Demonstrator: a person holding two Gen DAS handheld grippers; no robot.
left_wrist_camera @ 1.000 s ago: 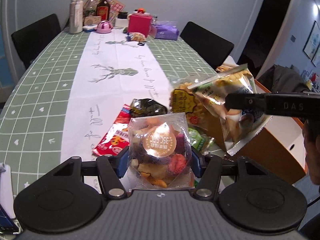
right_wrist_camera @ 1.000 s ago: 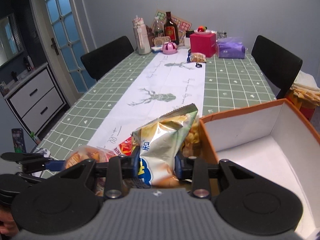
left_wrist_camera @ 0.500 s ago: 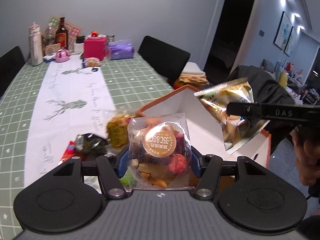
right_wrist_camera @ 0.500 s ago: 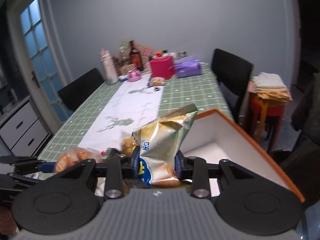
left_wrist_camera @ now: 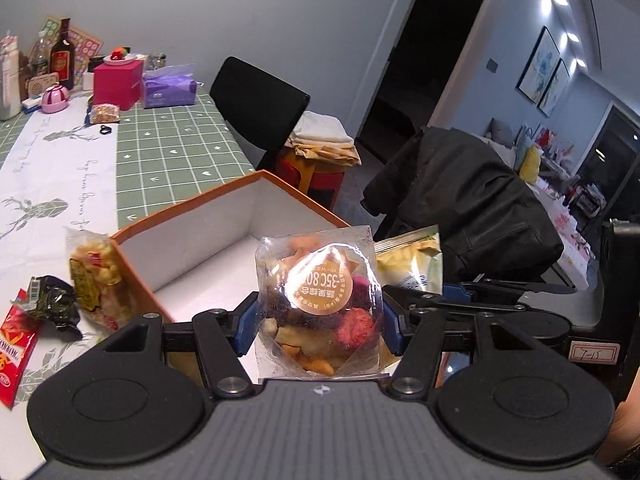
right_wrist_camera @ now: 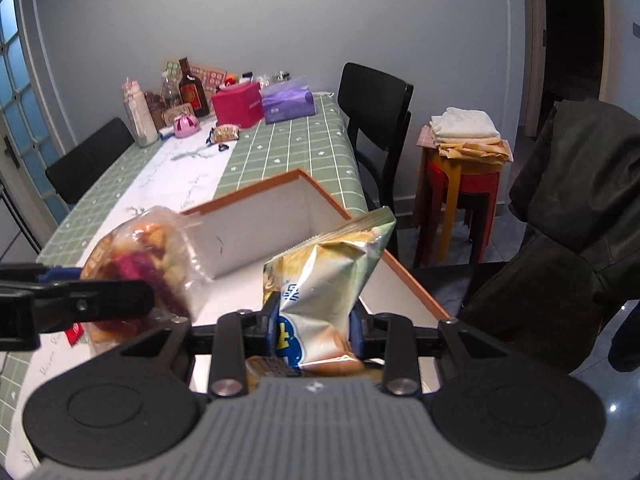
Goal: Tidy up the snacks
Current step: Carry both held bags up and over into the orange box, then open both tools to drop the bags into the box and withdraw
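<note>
My left gripper [left_wrist_camera: 318,326] is shut on a clear bag of mixed dried fruit [left_wrist_camera: 320,300] with a round orange sticker, held above the orange box [left_wrist_camera: 188,204] with a white inside. My right gripper [right_wrist_camera: 314,330] is shut on a yellow-green foil snack bag [right_wrist_camera: 324,280], also over the box [right_wrist_camera: 256,192]. In the right wrist view the dried fruit bag [right_wrist_camera: 144,256] hangs at the left in the left gripper's fingers [right_wrist_camera: 80,304]. The foil bag [left_wrist_camera: 412,264] shows just right of the fruit bag in the left wrist view.
On the tablecloth left of the box lie a yellow snack packet [left_wrist_camera: 98,280], a dark packet [left_wrist_camera: 54,304] and a red packet [left_wrist_camera: 14,356]. Bottles [right_wrist_camera: 192,88], a pink box [right_wrist_camera: 238,108] and purple tissues [right_wrist_camera: 288,104] stand at the far end. A black chair [right_wrist_camera: 376,108] and a stool with cloths [right_wrist_camera: 464,140] stand right.
Both grippers have swung to the right from over the table's packets to above the open box, each keeping its bag. The two bags now hang close together.
</note>
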